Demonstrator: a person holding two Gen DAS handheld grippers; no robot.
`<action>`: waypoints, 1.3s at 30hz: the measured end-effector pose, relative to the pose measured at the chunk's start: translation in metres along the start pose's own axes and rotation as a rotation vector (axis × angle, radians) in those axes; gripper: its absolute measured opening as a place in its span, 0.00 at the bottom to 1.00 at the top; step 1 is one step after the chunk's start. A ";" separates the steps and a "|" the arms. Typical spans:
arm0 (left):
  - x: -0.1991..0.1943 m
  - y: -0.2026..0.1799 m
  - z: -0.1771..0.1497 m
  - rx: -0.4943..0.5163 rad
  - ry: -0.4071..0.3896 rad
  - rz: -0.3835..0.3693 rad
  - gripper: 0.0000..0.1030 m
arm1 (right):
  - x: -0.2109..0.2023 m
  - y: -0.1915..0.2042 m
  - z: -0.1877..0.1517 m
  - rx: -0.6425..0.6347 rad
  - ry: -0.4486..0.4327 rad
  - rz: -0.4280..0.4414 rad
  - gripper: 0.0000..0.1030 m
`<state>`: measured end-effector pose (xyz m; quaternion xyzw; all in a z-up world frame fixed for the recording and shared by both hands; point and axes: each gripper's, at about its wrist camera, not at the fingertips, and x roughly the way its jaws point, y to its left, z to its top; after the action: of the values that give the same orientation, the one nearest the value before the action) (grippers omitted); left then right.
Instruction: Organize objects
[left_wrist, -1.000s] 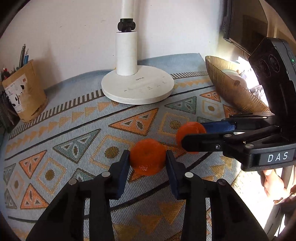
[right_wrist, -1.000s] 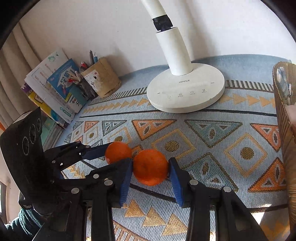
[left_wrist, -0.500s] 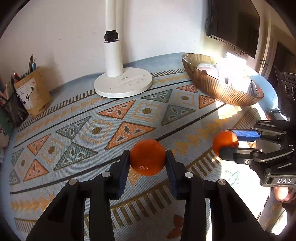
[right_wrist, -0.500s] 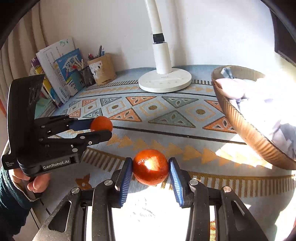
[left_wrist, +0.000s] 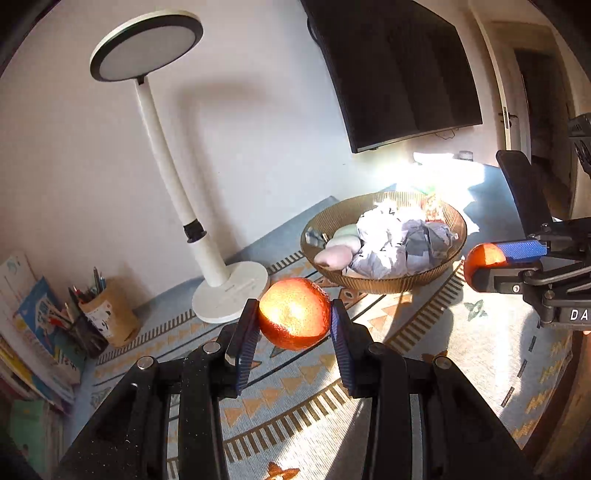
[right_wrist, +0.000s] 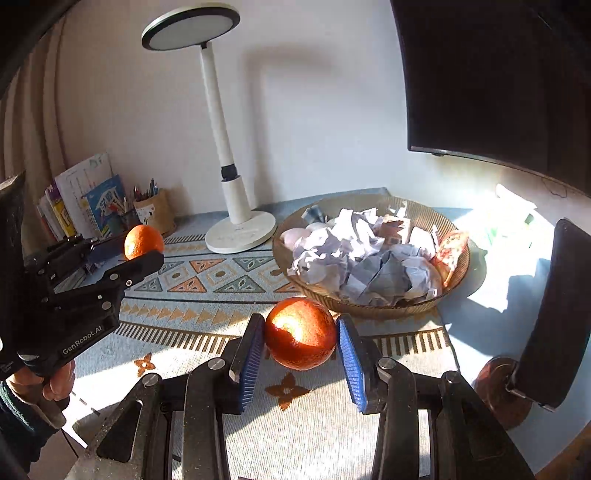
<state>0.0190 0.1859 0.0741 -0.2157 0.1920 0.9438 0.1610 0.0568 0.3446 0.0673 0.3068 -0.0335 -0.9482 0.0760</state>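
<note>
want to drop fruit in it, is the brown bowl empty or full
Mostly full: the bowl holds a heap of crumpled paper, a pinkish lump at its left and a wrapper at its right. Little bare floor shows.

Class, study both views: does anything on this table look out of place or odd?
Yes: the ribbed amber bowl beside the white desk lamp is heaped with crumpled white paper and wrappers, like rubbish, where fruit might be expected. Nothing looks spilled or broken.

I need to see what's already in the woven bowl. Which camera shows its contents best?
The right wrist view: the woven bowl sits close, showing crumpled paper and a snack packet. The left wrist view shows the same bowl farther off, partly washed out by sunlight.
</note>
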 end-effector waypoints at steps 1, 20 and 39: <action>0.002 -0.004 0.010 0.009 -0.012 0.009 0.34 | -0.006 -0.010 0.009 0.027 -0.024 -0.019 0.38; 0.176 0.010 0.097 -0.222 0.020 -0.207 0.34 | 0.120 -0.125 0.136 0.465 -0.026 0.018 0.38; 0.113 0.087 0.053 -0.393 -0.011 -0.240 0.88 | 0.075 -0.062 0.122 0.279 -0.063 0.041 0.65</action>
<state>-0.1294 0.1578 0.0906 -0.2592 -0.0233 0.9383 0.2279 -0.0828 0.3949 0.1158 0.2836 -0.1735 -0.9418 0.0509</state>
